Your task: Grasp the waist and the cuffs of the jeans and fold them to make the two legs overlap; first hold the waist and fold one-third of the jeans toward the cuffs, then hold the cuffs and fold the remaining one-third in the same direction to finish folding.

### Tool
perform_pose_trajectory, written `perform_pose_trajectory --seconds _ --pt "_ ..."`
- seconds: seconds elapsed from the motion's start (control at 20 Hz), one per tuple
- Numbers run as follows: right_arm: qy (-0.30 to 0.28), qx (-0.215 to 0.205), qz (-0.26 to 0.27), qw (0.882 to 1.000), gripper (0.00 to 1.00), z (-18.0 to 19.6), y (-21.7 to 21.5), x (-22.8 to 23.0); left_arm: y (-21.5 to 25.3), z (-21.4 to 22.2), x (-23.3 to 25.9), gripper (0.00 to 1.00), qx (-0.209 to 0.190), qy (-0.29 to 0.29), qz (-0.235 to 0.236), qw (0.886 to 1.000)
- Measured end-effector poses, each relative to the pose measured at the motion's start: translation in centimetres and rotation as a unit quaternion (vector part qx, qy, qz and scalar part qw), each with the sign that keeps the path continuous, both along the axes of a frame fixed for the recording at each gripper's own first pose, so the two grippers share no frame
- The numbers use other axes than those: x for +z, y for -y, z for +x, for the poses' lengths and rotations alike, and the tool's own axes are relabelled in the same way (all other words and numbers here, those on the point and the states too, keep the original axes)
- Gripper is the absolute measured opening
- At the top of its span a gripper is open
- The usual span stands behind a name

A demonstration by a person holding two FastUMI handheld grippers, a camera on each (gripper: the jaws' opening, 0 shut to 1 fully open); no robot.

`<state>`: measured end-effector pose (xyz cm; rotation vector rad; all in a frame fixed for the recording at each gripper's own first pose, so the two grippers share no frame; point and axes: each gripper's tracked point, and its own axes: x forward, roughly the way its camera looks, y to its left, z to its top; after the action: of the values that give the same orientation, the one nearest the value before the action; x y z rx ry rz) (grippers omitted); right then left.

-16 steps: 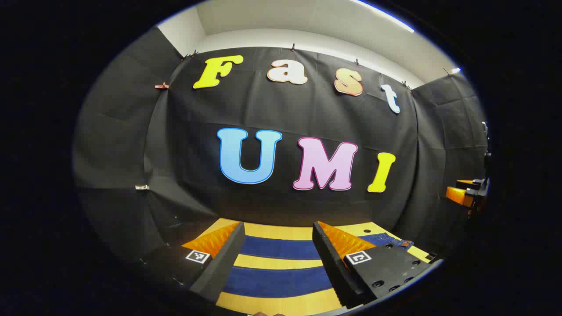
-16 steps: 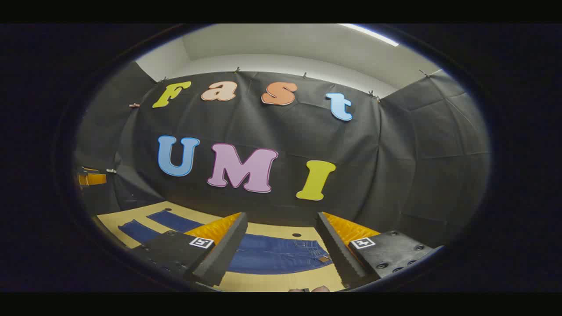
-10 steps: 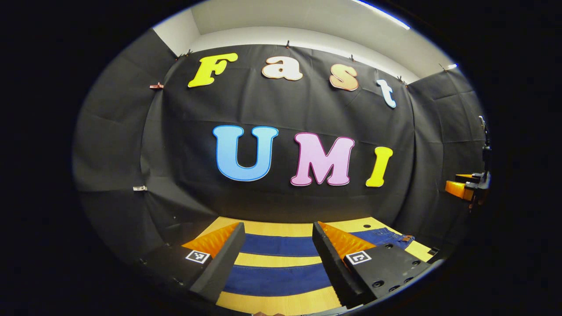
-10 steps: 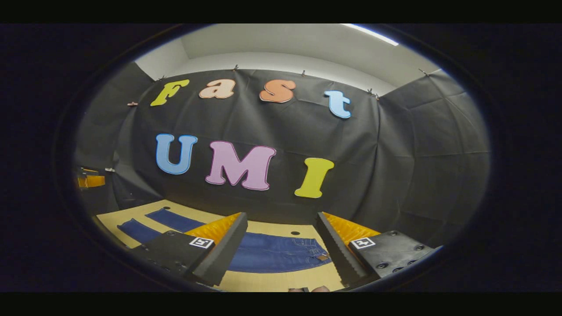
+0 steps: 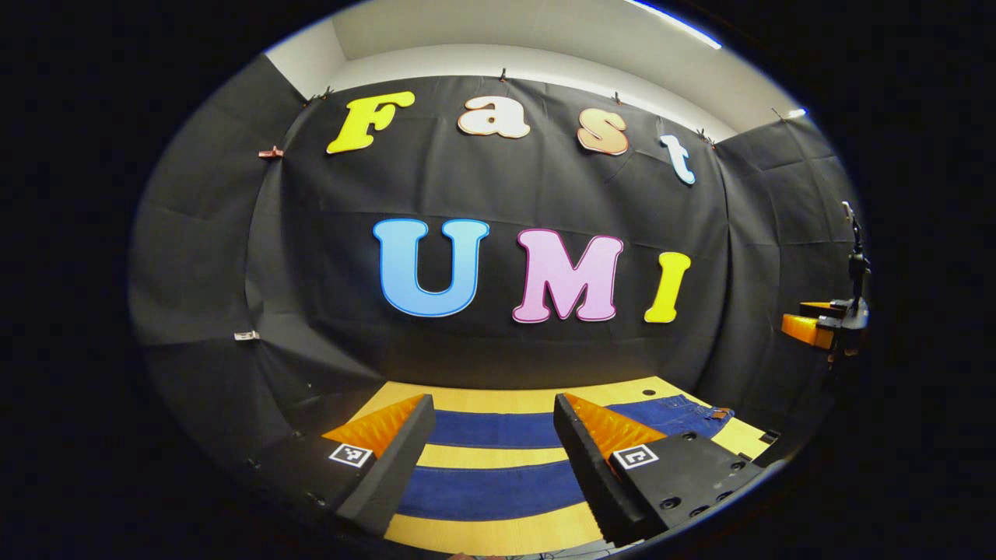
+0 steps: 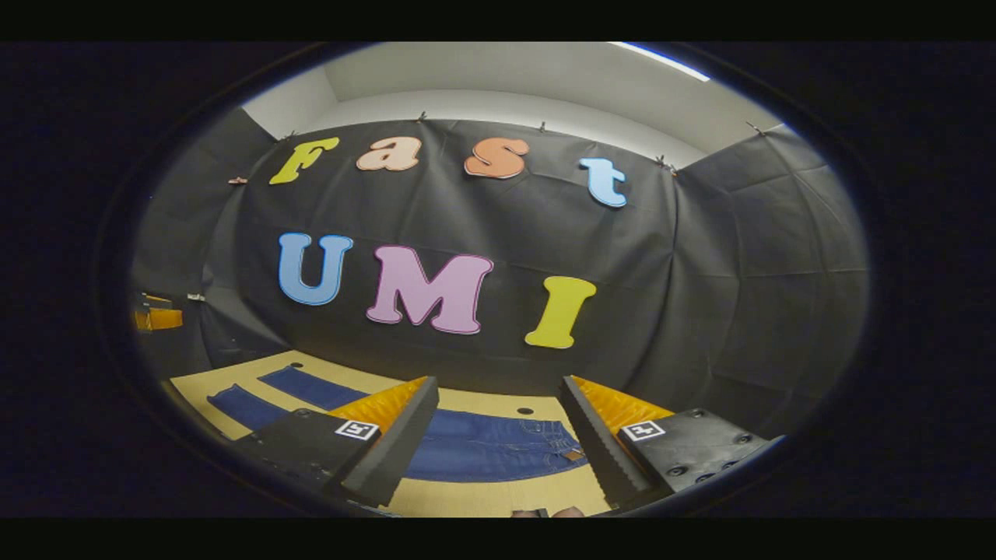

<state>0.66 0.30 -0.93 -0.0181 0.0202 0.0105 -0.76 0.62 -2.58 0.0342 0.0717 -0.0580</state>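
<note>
Jeans (image 6: 490,447) lying flat on the wooden table (image 5: 498,533), legs apart, with left gripper (image 5: 492,424) and right gripper (image 6: 498,408) both spread wide, holding nothing.

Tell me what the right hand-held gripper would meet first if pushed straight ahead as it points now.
Probably the booth's black cloth wall. The right hand-held gripper is open and held above the jeans on the table, pointing roughly level, so it likely passes over the waist; depth is unclear.
</note>
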Motion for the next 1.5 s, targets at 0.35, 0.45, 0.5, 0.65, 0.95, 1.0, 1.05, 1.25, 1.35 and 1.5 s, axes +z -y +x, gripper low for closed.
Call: perform_pose_trajectory --seconds 0.35,0.45,0.5,0.65,0.95,1.0,1.05,1.25,1.35,1.5 --pt "-0.018 0.125 -0.092 0.988 0.97 4.1 -1.0 -3.1 -2.7 1.7 -2.5 0.97 -0.124 -0.066 0.108 0.984" --pt "-0.04 0.15 -0.102 0.983 0.97 5.7 -1.0 -4.8 -1.9 2.9 -2.8 0.96 -0.176 -0.077 0.143 0.971" --pt "-0.054 0.157 -0.108 0.98 0.97 6.8 -0.8 -6.0 -1.5 3.4 -3.7 0.97 -0.205 -0.092 0.16 0.961" --pt "-0.105 0.181 -0.12 0.97 0.97 10.8 -0.1 -9.6 -1.1 4.3 -8.3 0.98 -0.291 -0.165 0.225 0.915" --pt "-0.213 0.294 -0.149 0.92 0.97 15.7 0.2 -19.6 -5.0 6.2 -19.1 0.98 -0.339 -0.334 0.303 0.826" --pt "-0.241 0.313 -0.159 0.905 0.97 16.2 0.6 -22.1 -6.1 6.6 -20.9 0.98 -0.337 -0.362 0.306 0.813" --pt "-0.272 0.33 -0.165 0.889 0.97 16.6 1.1 -24.9 -6.9 6.7 -22.5 0.98 -0.335 -0.39 0.304 0.802" --pt "-0.393 0.391 -0.196 0.809 0.97 15.5 3.7 -35.3 -8.3 8.1 -26.8 0.98 -0.341 -0.461 0.297 0.764" --pt "-0.457 0.414 -0.205 0.76 0.97 13.2 5.2 -39.7 -9.2 7.5 -28.5 0.99 -0.345 -0.502 0.297 0.736" --pt "-0.507 0.438 -0.24 0.703 0.96 12.4 6.6 -43.2 -11.4 6.6 -31.5 0.99 -0.363 -0.552 0.317 0.68"
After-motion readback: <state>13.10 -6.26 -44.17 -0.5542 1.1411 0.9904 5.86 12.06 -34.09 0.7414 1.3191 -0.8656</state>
